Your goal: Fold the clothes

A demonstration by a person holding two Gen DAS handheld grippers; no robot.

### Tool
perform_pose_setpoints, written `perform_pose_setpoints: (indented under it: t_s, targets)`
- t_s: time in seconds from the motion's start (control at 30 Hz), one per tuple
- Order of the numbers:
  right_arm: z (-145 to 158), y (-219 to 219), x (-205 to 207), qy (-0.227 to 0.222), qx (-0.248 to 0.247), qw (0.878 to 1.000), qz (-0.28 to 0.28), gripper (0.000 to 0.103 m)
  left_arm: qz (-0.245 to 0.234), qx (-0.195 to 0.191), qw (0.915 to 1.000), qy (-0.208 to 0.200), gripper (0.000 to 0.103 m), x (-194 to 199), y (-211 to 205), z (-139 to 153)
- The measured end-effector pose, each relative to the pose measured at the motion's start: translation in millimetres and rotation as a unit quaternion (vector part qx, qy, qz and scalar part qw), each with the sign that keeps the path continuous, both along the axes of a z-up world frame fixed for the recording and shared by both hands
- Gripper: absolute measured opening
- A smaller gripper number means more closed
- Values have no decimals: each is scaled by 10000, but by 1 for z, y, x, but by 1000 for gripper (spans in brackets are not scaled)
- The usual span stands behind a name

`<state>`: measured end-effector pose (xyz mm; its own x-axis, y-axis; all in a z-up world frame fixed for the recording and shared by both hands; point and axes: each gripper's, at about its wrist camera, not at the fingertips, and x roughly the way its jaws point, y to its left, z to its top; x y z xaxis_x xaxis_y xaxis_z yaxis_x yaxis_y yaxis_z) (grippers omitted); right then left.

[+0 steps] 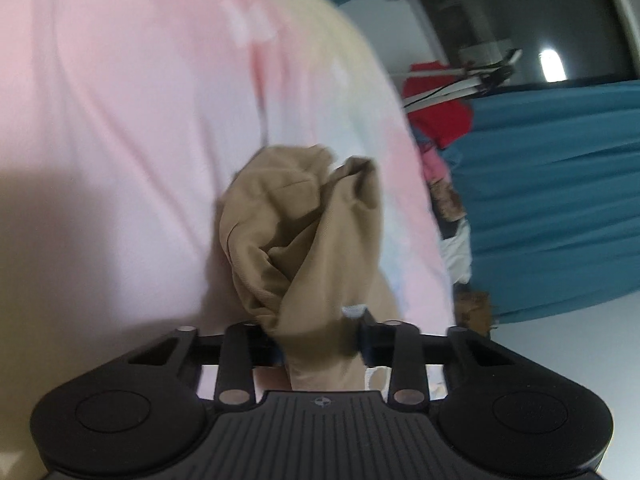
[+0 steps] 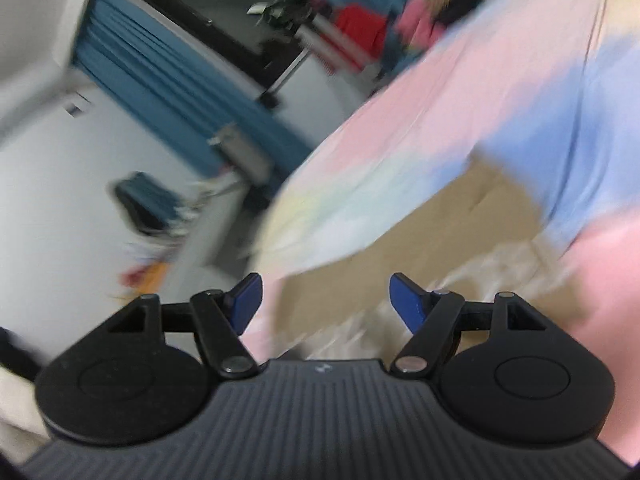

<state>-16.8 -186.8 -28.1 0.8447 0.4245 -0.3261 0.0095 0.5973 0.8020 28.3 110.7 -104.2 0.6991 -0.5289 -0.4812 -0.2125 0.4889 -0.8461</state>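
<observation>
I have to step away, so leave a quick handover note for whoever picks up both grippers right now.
Left gripper: shut on a bunched tan garment, lifted over the pastel bedsheet.
Right gripper: open, holding nothing, above the part of the tan garment that lies on the sheet.
Done: garment picked up at one spot only; no fold visible.
Left: grab a second point with the right gripper, spread it flat, then fold. Right view is blurred; check before gripping.

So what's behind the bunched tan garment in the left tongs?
Behind the tan garment, clamped in the left tongs, lies a pastel pink sheet. Whatever is directly under the bunch is covered.
</observation>
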Motion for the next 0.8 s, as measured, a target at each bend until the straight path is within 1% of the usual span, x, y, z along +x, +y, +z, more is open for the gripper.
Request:
perform_pose_setpoints:
  t_s: [0.03,0.07,0.13,0.23,0.3,0.4,0.5,0.53,0.63,0.7,0.8]
  targets:
    - [-7,4,0,145,346,9992,168,85,13,-18,9999,-100,25,-2,0,3]
    - [-15,8,1,313,618,9972,283,92,16,-15,9998,-177,24,-3,0,5]
    - [-33,14,2,710,1153,9896,479,95,9,-20,9996,-266,22,-5,1,8]
    - [-56,21,11,1184,1690,9754,779,95,1,-40,9993,-359,20,-6,-2,10]
    - [-68,19,14,1318,2055,9671,709,95,5,-81,9991,-418,18,-6,-3,10]
    - [-80,6,16,1420,2545,9558,381,96,24,-174,9983,-560,18,-6,-2,11]
    - [-88,-3,15,1568,2930,9430,188,96,-9,-116,9976,-689,18,-9,-4,15]
    - [-89,-4,14,1619,2968,9410,129,96,-21,-119,9973,-723,18,-10,-4,16]
    - [-88,-7,12,1659,2940,9413,-17,96,-31,-125,9968,-793,17,-12,-4,18]
    - [-90,-13,11,1659,2986,9396,-229,95,0,-178,9965,-813,17,-13,-2,19]
    - [-98,-24,5,1559,3262,9297,-699,94,82,-284,9962,-823,17,-12,3,18]
